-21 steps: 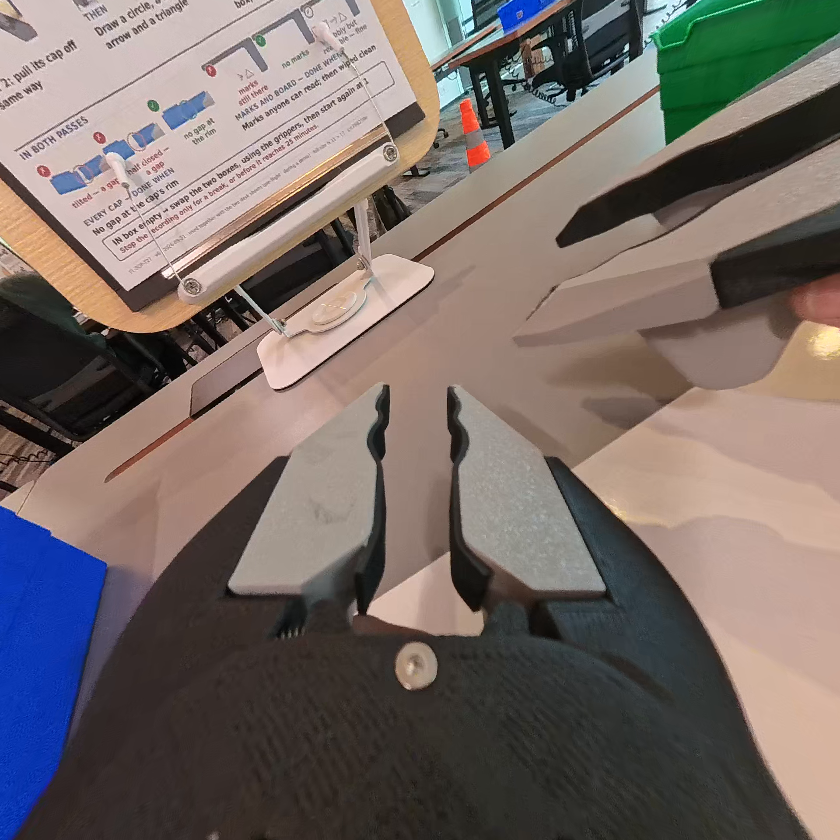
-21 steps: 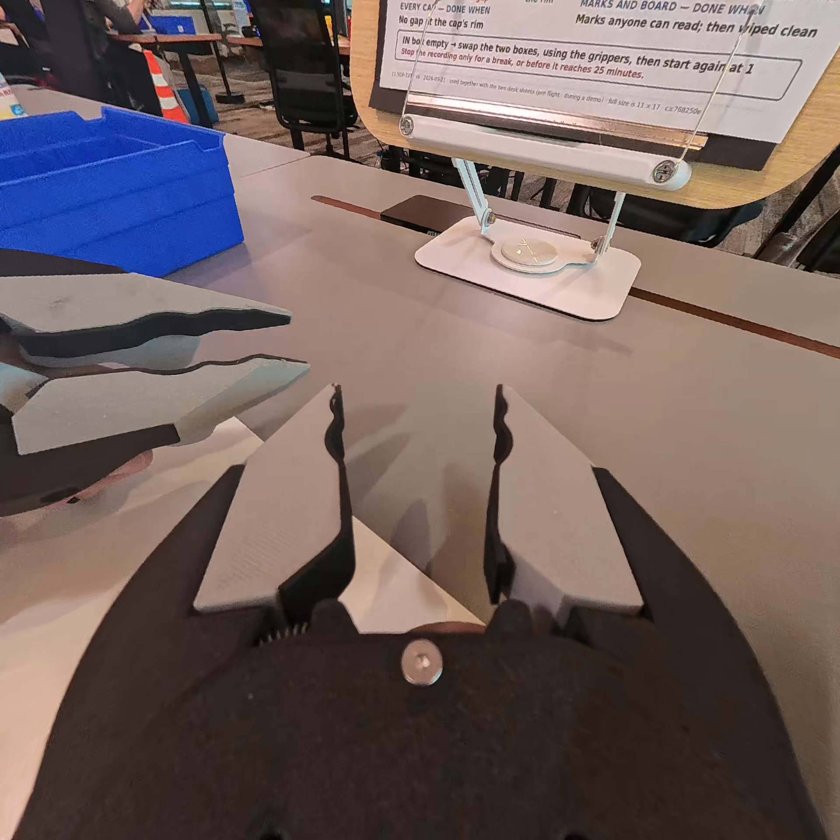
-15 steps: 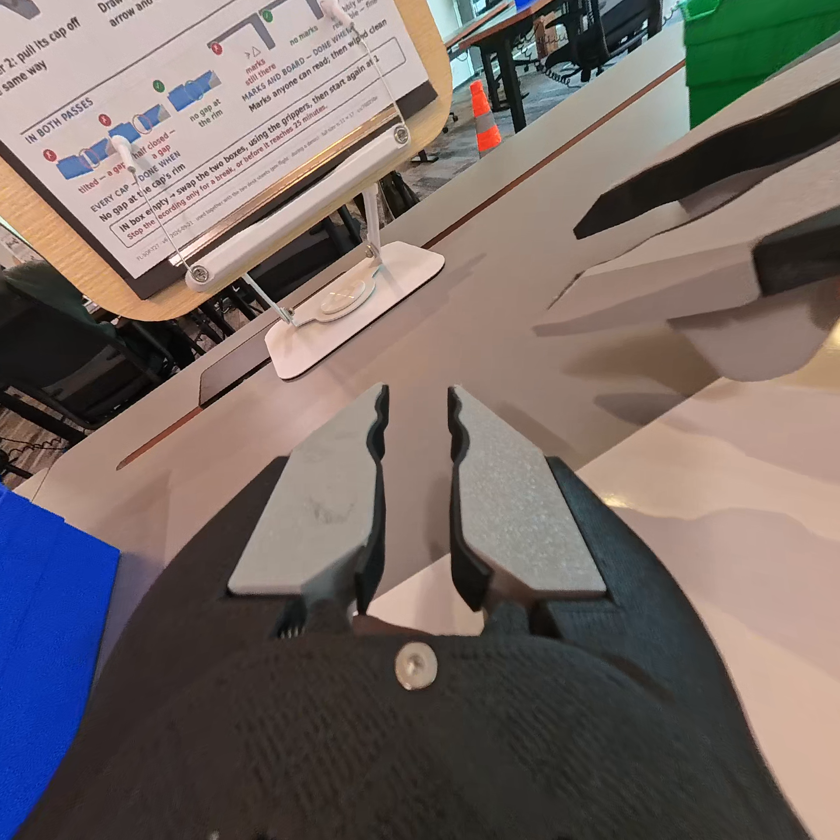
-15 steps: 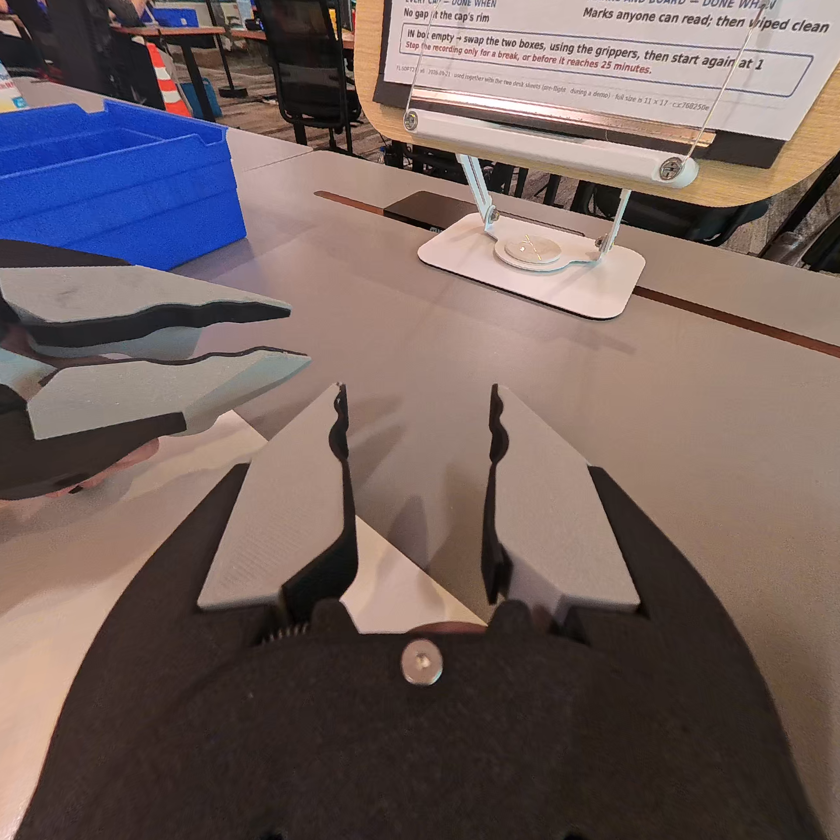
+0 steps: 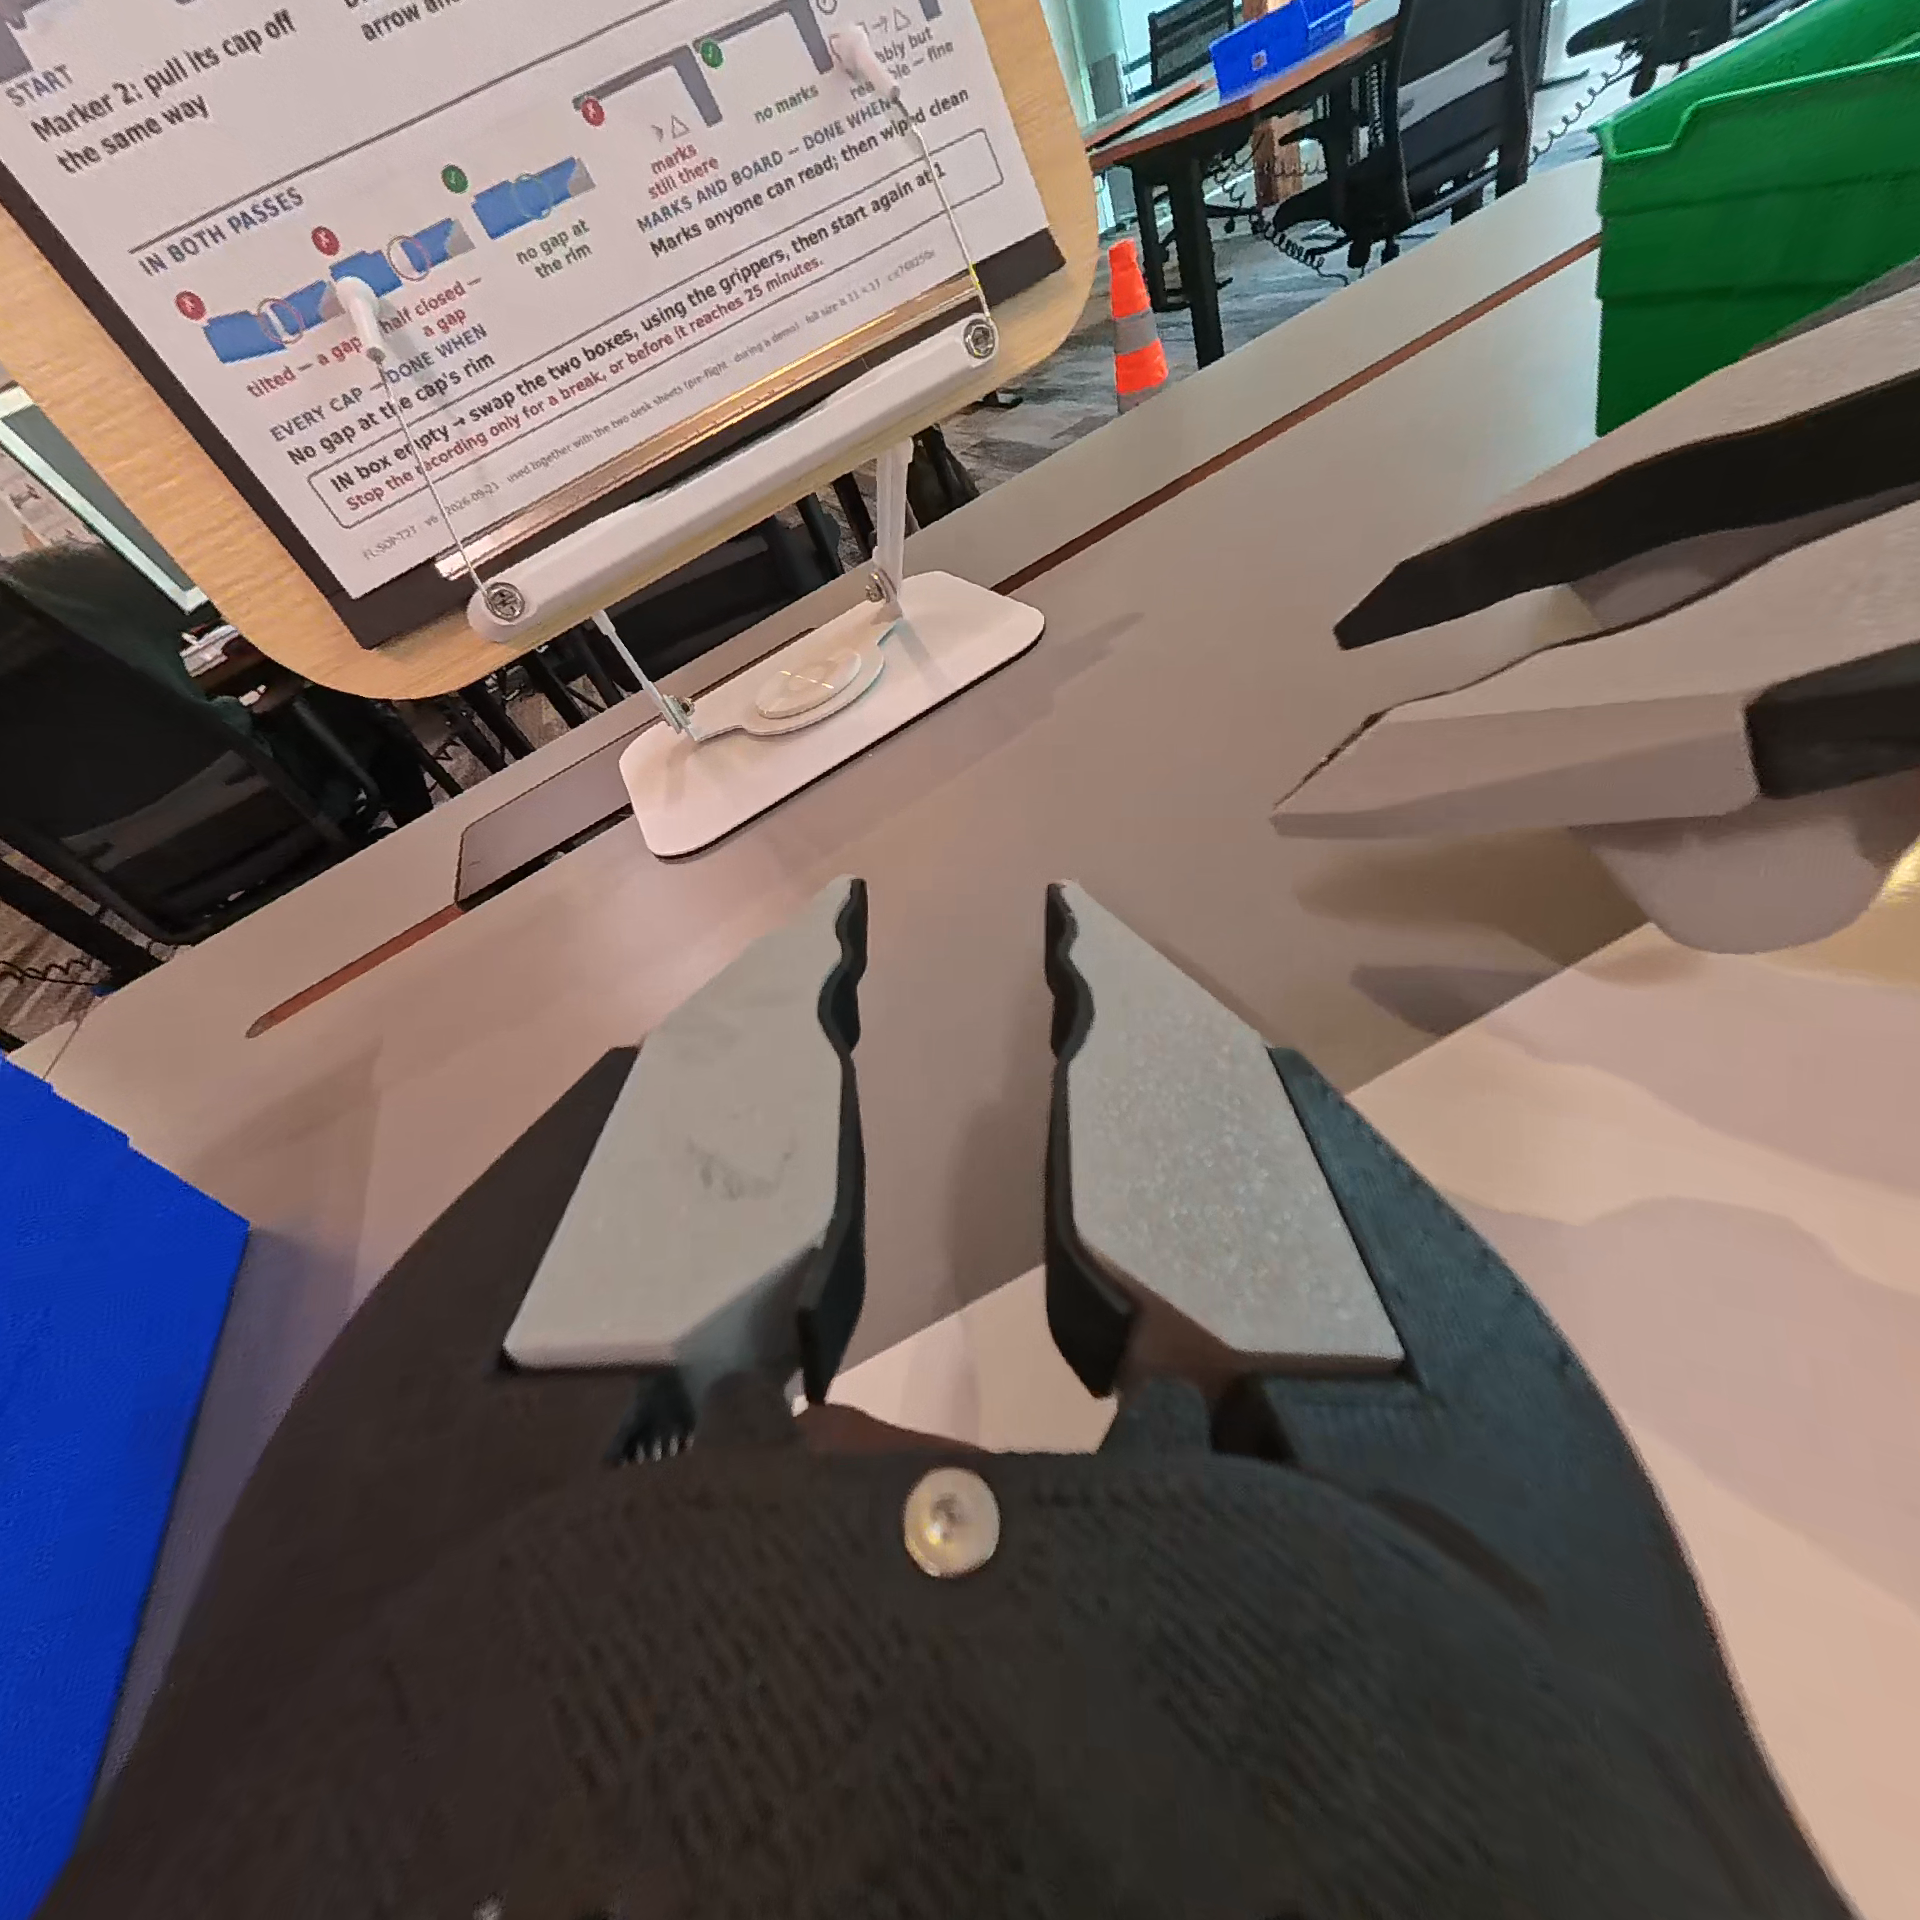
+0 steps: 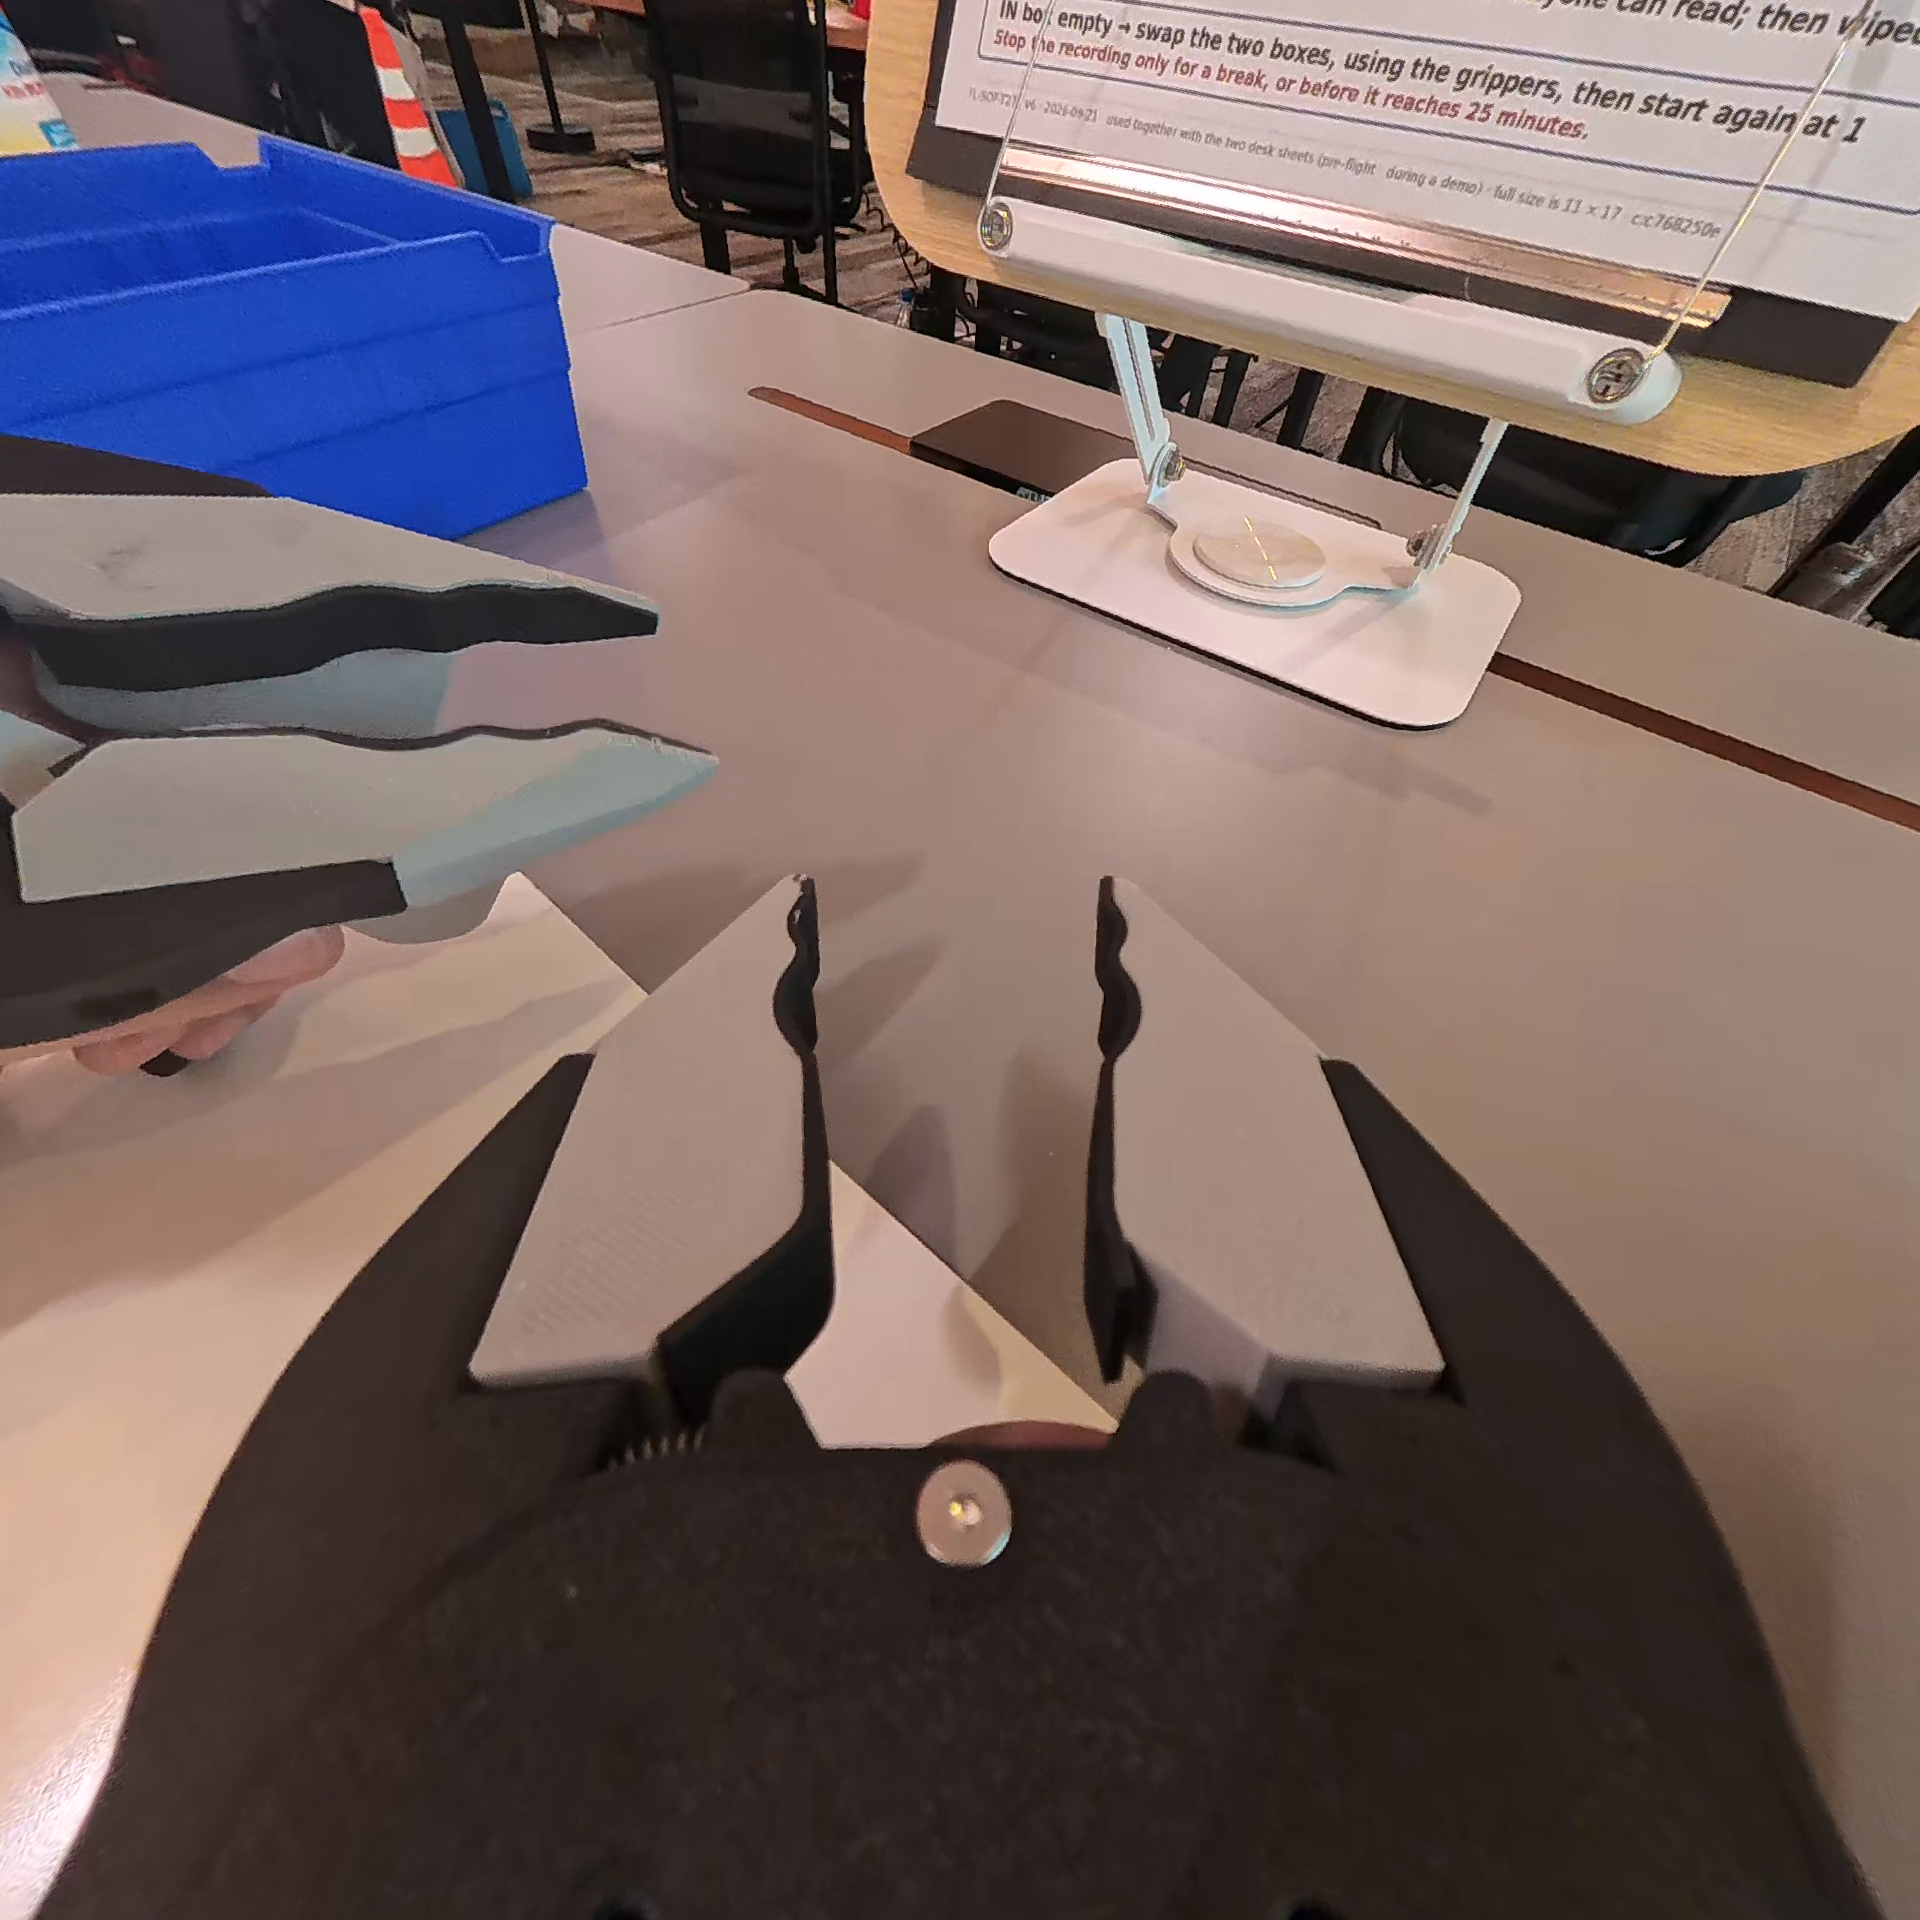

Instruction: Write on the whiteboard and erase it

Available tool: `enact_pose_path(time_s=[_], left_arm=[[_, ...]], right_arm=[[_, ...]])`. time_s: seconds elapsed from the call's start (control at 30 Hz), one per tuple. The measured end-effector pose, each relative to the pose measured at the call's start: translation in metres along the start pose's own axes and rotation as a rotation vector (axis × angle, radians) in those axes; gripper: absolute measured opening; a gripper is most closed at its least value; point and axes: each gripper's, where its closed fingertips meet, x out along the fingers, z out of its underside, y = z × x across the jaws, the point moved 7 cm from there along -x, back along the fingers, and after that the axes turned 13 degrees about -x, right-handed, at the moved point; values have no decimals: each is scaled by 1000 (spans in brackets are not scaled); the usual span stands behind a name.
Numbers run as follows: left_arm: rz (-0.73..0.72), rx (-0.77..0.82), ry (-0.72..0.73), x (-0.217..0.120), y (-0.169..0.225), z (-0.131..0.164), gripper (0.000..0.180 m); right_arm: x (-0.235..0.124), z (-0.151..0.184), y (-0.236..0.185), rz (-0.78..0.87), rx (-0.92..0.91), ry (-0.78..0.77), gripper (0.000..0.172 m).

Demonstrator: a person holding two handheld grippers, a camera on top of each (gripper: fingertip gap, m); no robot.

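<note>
- Left gripper [image 5: 951, 904]: jaws apart by a narrow gap, nothing between the pads — I only see bare grey table [image 5: 1143, 748] through them.
- Right gripper [image 6: 956, 899]: jaws a bit wider, also holding nothing; table surface shows between the fingers.
- Whiteboard [image 5: 1662, 1195]: the glossy white sheet lying flat on the near part of the table, under and just behind both tools. Its far corner pokes out between my right fingers [image 6: 914, 1340].
- What I can see of the board is blank — no marks on the visible part. Most of it is hidden under the gripper bodies, so I cannot tell about the rest.
- No marker and no eraser in either view. I cannot tell where they are.
- Blue bin [image 6: 291, 332] sits far left, green bin [image 5: 1756, 239] far right; contents not visible from here.
- Document stand [image 6: 1257, 592] with a printed instruction sheet stands at the far middle of the table, well apart from both tools.
- Both grippers hover side by side over the board's far edge, pointing away from me, touching nothing.
- My read on progress: nothing of the writing shows as done on the visible board, and no tool is in hand — either the very start or just after a full wipe; the views don't settle which.
- Left to do, if at the start: fetch a marker, uncap, write, then wipe.
</note>
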Motion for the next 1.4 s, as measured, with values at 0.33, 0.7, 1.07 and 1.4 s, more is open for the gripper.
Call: enact_pose_path(time_s=[0.33, 0.7, 1.07, 1.4], left_arm=[[83, -77, 36, -20, 10, -2, 49], [56, -247, 198, -91, -37, -23, 49], [-166, -277, 16, -157, -206, -58, 65], [-302, -433, -362, -123, -290, 19, 65]], right_arm=[[2, 0, -5, -13, -44, -16, 49], [4, 0, -13, -31, -86, -25, 49], [5, -1, -18, -44, -107, -25, 49], [7, 3, -18, -48, -104, -44, 49]])
